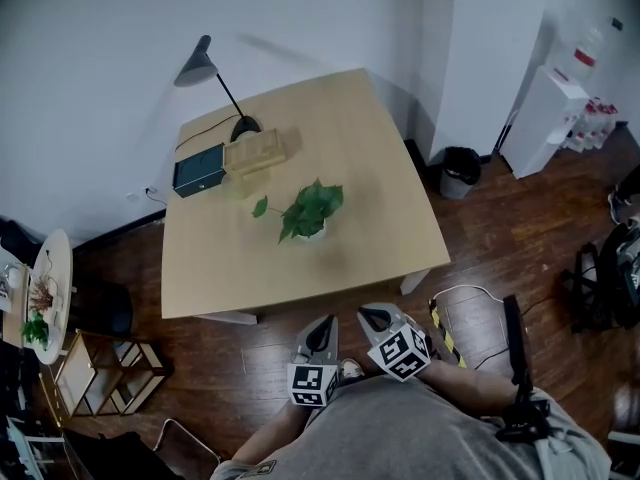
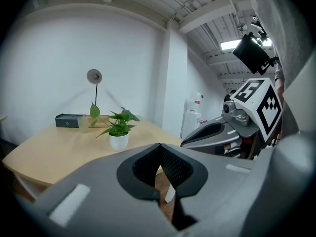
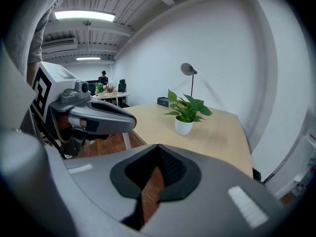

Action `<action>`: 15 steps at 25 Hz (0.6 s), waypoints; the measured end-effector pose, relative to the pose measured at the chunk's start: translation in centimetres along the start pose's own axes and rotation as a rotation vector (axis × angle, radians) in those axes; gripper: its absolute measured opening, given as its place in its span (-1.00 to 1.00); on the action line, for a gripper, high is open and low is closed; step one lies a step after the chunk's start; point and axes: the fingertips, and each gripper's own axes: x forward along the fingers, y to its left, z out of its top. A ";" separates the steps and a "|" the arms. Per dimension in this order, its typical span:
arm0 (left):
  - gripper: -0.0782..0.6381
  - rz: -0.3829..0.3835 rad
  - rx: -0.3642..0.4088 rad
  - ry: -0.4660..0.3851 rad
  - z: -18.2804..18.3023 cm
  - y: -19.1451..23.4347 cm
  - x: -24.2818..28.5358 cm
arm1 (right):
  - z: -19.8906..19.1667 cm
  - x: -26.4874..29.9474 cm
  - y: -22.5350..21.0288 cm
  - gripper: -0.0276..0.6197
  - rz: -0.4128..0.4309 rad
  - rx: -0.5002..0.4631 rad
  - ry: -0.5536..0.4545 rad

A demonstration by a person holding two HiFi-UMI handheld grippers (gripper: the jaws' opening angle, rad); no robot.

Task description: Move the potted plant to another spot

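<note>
At the centre of the head view, a green leafy potted plant [image 1: 310, 213] in a small white pot stands upright on the pale wooden table [image 1: 340, 268], near the table's middle. Behind it, toward the upper left of the tabletop, sit a dark rectangular box [image 1: 198, 171] and a light wooden tray [image 1: 255, 151], just beside each other. A black desk lamp [image 1: 205, 73] leans over that corner. The plant touches none of them.

Bottom middle of the frame: the grey left gripper [image 1: 320, 336] and the grey right gripper [image 1: 375, 318] are side by side, both over the dark wood floor [image 1: 270, 353] just short of the table's near edge, well apart from the plant. Each carries its marker cube.

Left gripper view: jaws pressed together at the tips, nothing between them, plant up at left-centre on the table. Right gripper view: jaw tips likewise meeting, only floor showing in the slit below them, plant above centre.

Upper right of the head view: a white water dispenser [image 1: 540, 118] and a black bin [image 1: 460, 171] against the wall.
</note>
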 end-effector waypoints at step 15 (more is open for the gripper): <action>-0.78 0.023 -0.007 0.014 -0.6 1.2 -0.9 | 0.6 1.1 0.3 -0.90 0.006 -0.009 -0.007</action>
